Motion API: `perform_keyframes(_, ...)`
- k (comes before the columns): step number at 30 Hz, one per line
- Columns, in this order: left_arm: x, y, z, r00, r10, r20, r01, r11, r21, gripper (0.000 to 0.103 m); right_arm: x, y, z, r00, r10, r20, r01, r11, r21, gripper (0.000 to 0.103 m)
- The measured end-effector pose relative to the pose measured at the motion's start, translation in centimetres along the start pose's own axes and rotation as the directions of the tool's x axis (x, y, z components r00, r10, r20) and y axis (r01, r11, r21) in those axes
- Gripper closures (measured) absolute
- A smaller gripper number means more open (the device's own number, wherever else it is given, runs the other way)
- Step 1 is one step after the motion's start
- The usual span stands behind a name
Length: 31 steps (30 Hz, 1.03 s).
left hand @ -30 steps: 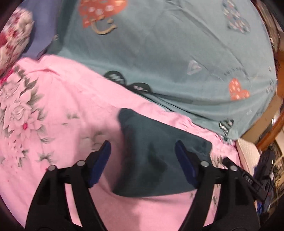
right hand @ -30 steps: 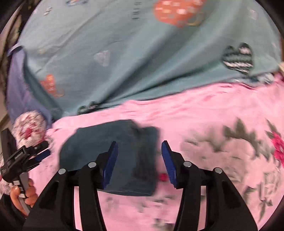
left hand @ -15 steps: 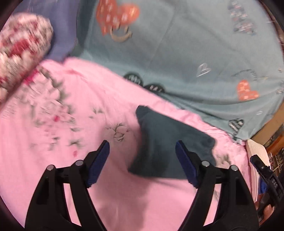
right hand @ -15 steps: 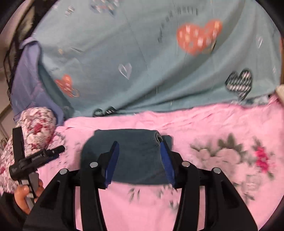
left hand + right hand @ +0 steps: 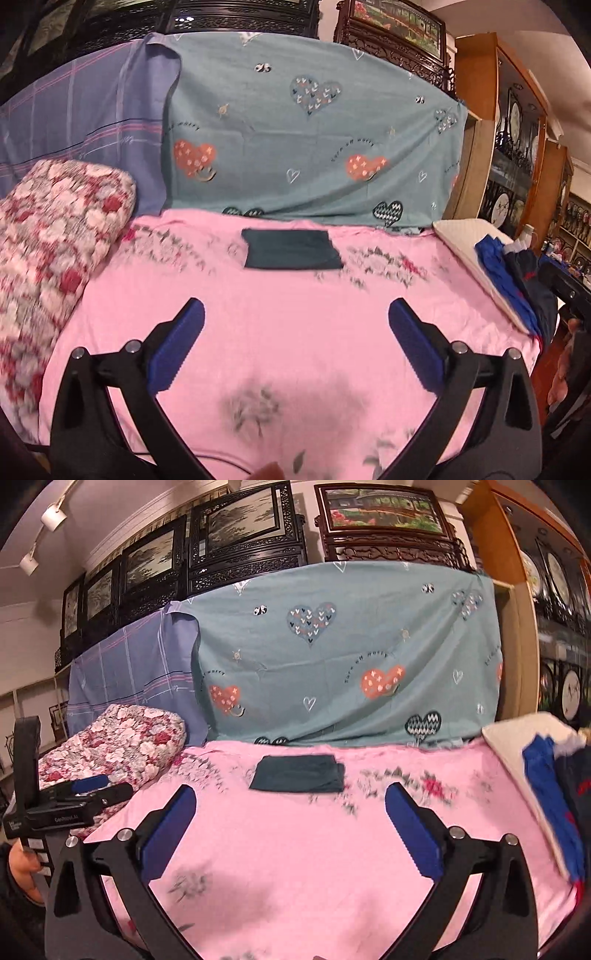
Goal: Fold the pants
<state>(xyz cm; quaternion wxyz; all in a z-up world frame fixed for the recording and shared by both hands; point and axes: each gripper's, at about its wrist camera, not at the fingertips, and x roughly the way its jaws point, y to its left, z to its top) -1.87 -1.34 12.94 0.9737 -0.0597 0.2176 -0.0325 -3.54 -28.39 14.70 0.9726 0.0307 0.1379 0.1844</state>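
The dark teal pants (image 5: 291,249) lie folded into a small flat rectangle at the far side of the pink floral sheet (image 5: 295,332), close to the hanging teal heart cloth. They also show in the right wrist view (image 5: 298,772). My left gripper (image 5: 295,314) is open and empty, well back from the pants over the sheet. My right gripper (image 5: 290,801) is open and empty too, also back from them. The left gripper shows from the side at the left edge of the right wrist view (image 5: 88,790).
A red and white floral quilt (image 5: 55,251) is piled at the left. A white pillow (image 5: 469,240) with blue and navy clothes (image 5: 517,273) on it lies at the right. A teal heart cloth (image 5: 314,140) and purple cloth (image 5: 85,118) hang behind. Wooden cabinets stand at right.
Both grippers have pulled far back and up from the folded pants, which now lie small and distant on the sheet. Both stay open.
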Motion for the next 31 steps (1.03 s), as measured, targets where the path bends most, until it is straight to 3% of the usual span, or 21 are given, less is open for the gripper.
perform_keyframes(4, -1.6, 0.2, -4.5, 0.998, 0.066, -0.024, -0.067, 0.998, -0.014, 0.002, -1.1, 1.6, -4.7, 0.999, -0.042, -0.032, 0.042, 0.999, -0.003, 0.001)
perform_keyframes(7, -1.1, 0.0, -6.1, 0.991, 0.092, -0.098, -0.09, 0.996, 0.023, 0.002, -0.1, 2.4, -6.9, 0.99, -0.101, -0.098, 0.097, 0.995, -0.037, 0.001)
perform_keyframes(9, -1.5, -0.2, -6.6, 0.99, 0.11, -0.084, -0.106, 0.993, 0.041, 0.002, -0.1, 2.3, -7.8, 0.988, -0.106, -0.111, 0.103, 0.994, -0.032, 0.001)
perform_keyframes(19, -1.6, -0.6, -7.0, 0.988, 0.149, -0.037, -0.147, 0.988, 0.048, 0.002, -0.2, 1.9, -8.2, 0.986, -0.131, -0.105, 0.129, 0.991, -0.022, 0.001)
perform_keyframes(31, -0.3, -0.6, -6.9, 0.985, 0.15, -0.085, -0.147, 0.988, 0.048, 0.002, 0.5, 0.7, -8.6, 0.982, -0.136, -0.129, 0.136, 0.991, -0.007, 0.001)
